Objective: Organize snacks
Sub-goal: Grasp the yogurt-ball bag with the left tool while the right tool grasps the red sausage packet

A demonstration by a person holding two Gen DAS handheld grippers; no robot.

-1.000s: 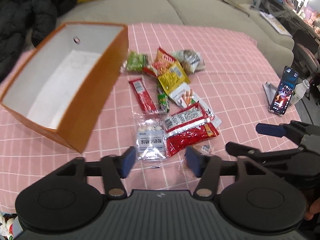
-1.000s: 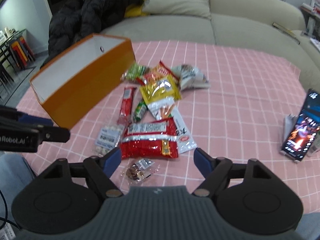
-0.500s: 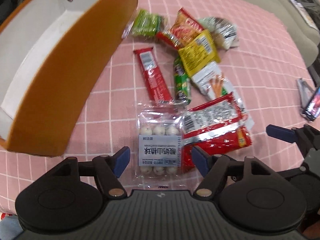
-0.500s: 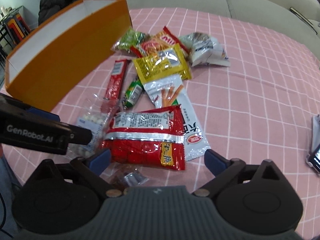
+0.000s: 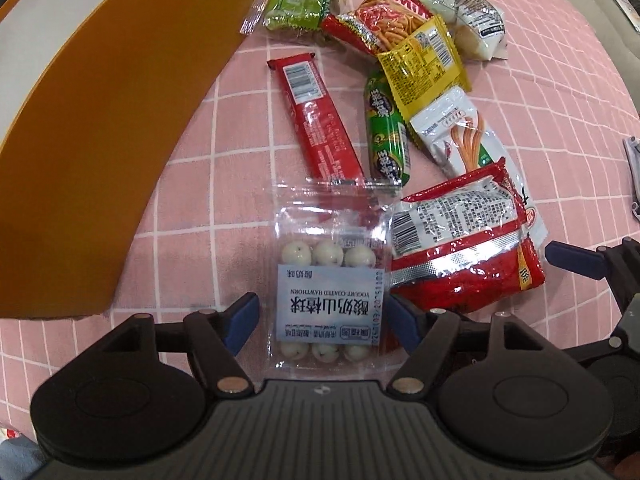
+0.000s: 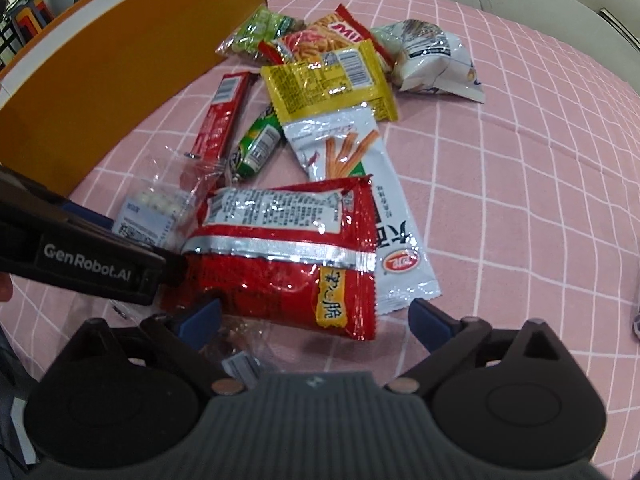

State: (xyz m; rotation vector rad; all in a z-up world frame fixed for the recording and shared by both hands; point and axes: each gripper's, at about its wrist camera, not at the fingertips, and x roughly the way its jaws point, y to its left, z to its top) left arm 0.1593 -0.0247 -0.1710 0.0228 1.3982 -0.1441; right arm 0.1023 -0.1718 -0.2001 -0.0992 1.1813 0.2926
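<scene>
While jaws gape, hawthorn pack (image 5: 326, 304) lies between left gripper (image 5: 323, 322) fingers — untouched.

Snack count, tablecloth pile

1 orange box (image 5: 104, 128). 10 snack pkts: 1 clear yogurt hawthorn ball pack (image 5: 328, 280), 1 big red bag (image 6: 280, 252), 1 white stick-snack pkt (image 6: 360, 184), 1 yellow pkt (image 6: 328, 80), 1 red bar (image 5: 316, 120), 1 green sausage (image 5: 386, 136), 1 green pkt (image 5: 298, 0), 1 orange-red noodle-snack bag (image 5: 388, 12), 1 white crumpled bag (image 6: 432, 56), 1 small clear wrapper (image 6: 240, 344). 2 grippers: left gripper (image 5: 320, 320), right gripper (image 6: 316, 320).
</scene>
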